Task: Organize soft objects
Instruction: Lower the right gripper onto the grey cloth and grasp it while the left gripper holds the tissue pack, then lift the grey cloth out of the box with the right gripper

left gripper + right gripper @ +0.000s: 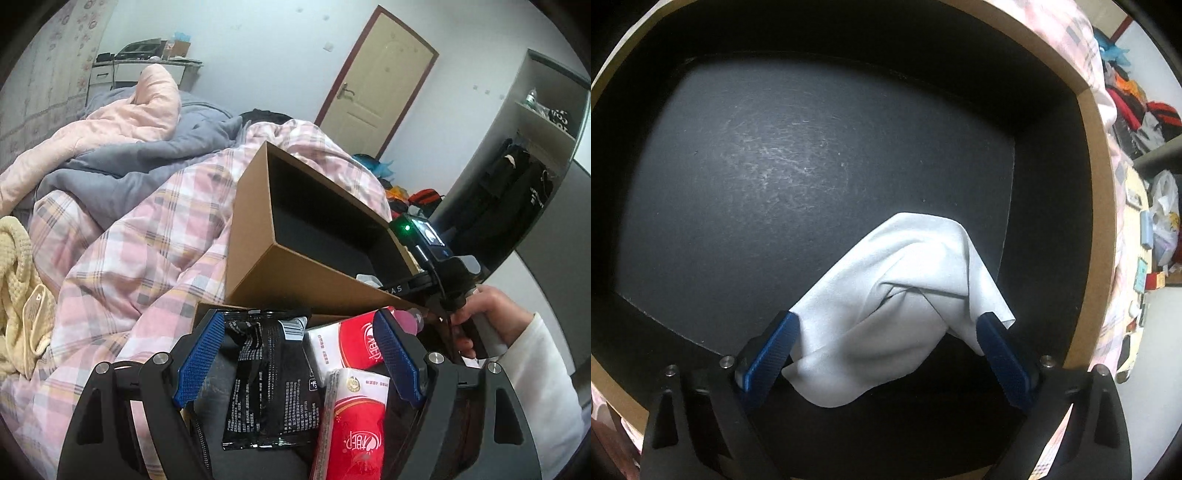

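Right wrist view looks straight down into a brown cardboard box with a black lining [1087,155], and a crumpled white cloth [897,295] lies on its dark floor between the blue ribbed pads of the right gripper [886,330]. The cloth is pale, thin and soft, folded over itself in a loose peak, with one corner trailing past the right-hand pad and a rounded fold hanging back toward the gripper's body. The jaws stand wide and released; the cloth brushes the inner face of the left-hand pad [772,350], but nothing is pinched. Ahead of the fingertips and to their left the scuffed black floor is bare, with plenty of room. To the right the box wall rises close beside the pad, and the brown rim curves just outside it.

Left wrist view shows the left gripper [299,354] with its jaws also spread, holding nothing. Between and beneath its pads lie a black foil packet with white print [269,387] and red-and-white tissue packs [354,432]. Ahead of them the same box sits tilted on a pink plaid quilt [147,236], the right gripper reaching in over its near edge. A hand in a white sleeve [487,314] grips that tool's handle to the right.
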Action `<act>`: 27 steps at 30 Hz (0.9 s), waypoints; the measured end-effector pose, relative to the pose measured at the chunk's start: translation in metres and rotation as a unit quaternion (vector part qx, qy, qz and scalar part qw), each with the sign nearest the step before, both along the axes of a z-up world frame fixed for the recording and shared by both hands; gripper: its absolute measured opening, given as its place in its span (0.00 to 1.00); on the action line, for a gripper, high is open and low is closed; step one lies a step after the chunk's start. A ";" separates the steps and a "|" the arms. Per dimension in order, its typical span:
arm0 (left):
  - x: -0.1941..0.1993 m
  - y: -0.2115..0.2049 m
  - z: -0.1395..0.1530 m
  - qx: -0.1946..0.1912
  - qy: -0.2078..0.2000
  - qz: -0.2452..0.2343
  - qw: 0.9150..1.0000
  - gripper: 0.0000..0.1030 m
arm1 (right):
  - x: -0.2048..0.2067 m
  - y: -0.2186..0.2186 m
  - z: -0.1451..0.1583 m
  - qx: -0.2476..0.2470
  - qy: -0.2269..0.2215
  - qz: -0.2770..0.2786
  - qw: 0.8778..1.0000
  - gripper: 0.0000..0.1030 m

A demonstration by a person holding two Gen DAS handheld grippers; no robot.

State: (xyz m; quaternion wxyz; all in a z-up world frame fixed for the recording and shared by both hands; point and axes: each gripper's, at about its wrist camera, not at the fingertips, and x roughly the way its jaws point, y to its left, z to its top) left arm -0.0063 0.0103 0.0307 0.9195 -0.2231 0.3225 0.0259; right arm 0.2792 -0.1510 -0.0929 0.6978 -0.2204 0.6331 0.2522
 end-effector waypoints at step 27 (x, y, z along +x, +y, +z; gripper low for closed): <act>0.001 0.002 -0.012 -0.011 0.011 0.005 1.000 0.78 | -0.035 -0.053 0.078 0.199 -0.030 -0.027 0.979 0.05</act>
